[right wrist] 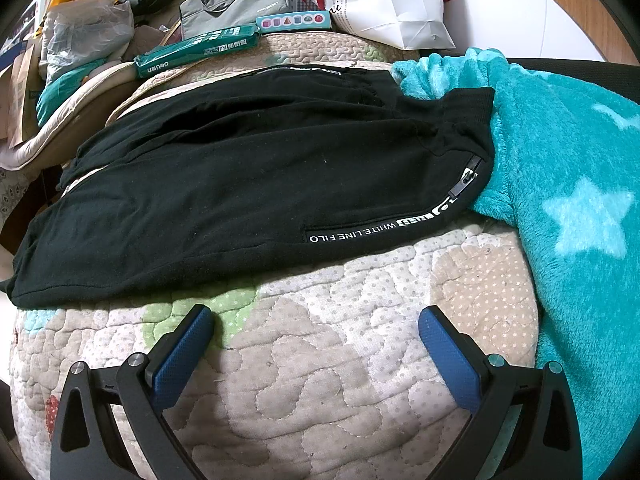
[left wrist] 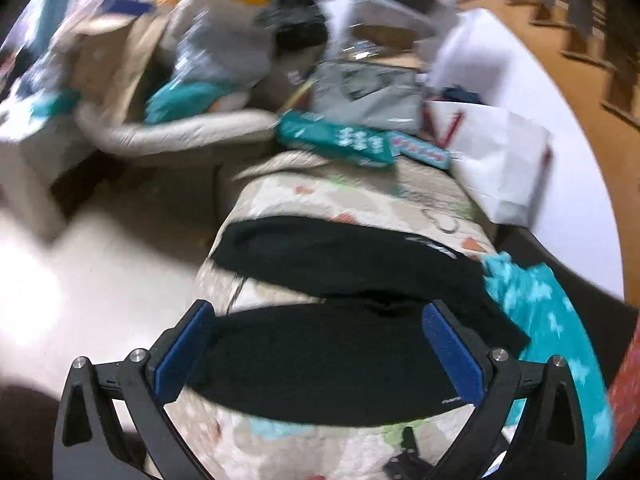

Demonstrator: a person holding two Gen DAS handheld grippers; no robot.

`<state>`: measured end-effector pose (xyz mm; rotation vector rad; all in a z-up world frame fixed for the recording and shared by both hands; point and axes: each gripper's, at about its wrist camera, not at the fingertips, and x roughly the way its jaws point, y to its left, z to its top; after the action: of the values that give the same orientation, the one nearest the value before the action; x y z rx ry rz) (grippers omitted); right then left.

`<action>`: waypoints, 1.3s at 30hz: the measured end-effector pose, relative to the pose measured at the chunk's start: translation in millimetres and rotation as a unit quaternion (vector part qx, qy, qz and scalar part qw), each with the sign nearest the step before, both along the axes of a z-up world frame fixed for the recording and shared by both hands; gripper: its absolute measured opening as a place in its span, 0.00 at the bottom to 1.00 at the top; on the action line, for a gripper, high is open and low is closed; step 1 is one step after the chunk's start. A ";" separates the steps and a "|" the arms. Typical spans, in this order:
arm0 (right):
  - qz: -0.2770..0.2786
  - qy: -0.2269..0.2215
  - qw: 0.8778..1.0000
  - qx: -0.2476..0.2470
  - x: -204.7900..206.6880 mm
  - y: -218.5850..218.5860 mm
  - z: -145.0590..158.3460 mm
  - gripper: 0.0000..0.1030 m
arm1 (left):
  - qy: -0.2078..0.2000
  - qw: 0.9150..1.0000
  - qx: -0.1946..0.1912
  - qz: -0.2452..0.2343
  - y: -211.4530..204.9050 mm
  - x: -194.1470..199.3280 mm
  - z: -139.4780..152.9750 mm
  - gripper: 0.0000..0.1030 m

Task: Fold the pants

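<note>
**Black pants flat on the quilt, both tools spread**

The black pants (right wrist: 240,176) lie across the quilted pad (right wrist: 320,360), waistband overlapping the teal star blanket (right wrist: 568,200). The right gripper (right wrist: 316,328) hovers apart over bare quilt below the pants' near edge. The left gripper (left wrist: 318,320) (blurred view) gapes over the pants. Beyond the pants: a green box (right wrist: 196,50) and a white bag (right wrist: 392,4).

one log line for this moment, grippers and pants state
left gripper: open, over black pants | right gripper: open, over quilted cover | pants: flat, on teal blanket edge
</note>
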<state>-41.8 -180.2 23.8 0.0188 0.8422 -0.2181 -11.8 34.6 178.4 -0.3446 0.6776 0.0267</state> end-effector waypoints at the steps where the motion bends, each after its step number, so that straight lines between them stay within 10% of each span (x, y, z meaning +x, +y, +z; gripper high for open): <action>1: 0.000 0.000 1.000 0.000 0.0 -0.1 0.0 1.00 | 0.005 1.000 0.001 0.013 -0.1 -0.9 -1.7 1.00; 7: 0.000 0.000 1.000 0.000 0.0 0.1 0.2 1.00 | -0.008 0.994 -0.095 0.061 15.0 -15.9 -4.8 1.00; 14: 0.000 0.000 1.000 0.000 0.1 0.0 0.2 1.00 | 0.119 0.985 0.026 0.119 4.6 -10.5 -18.2 1.00; 28: 0.000 0.000 1.000 -0.001 0.2 0.0 0.0 1.00 | 0.036 0.992 -0.080 0.086 21.1 -9.6 -5.8 1.00; 35: 0.000 0.000 1.000 0.000 0.1 0.3 0.1 1.00 | -0.048 0.987 0.134 0.069 11.8 -0.9 9.1 1.00; 39: 0.000 0.000 1.000 0.000 -0.4 0.5 0.2 1.00 | -0.060 0.982 0.161 0.076 11.6 1.0 3.4 1.00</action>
<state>-42.2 -179.7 24.0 0.0185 0.8419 -0.2177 -10.8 46.1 181.8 -0.0846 0.5155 0.2571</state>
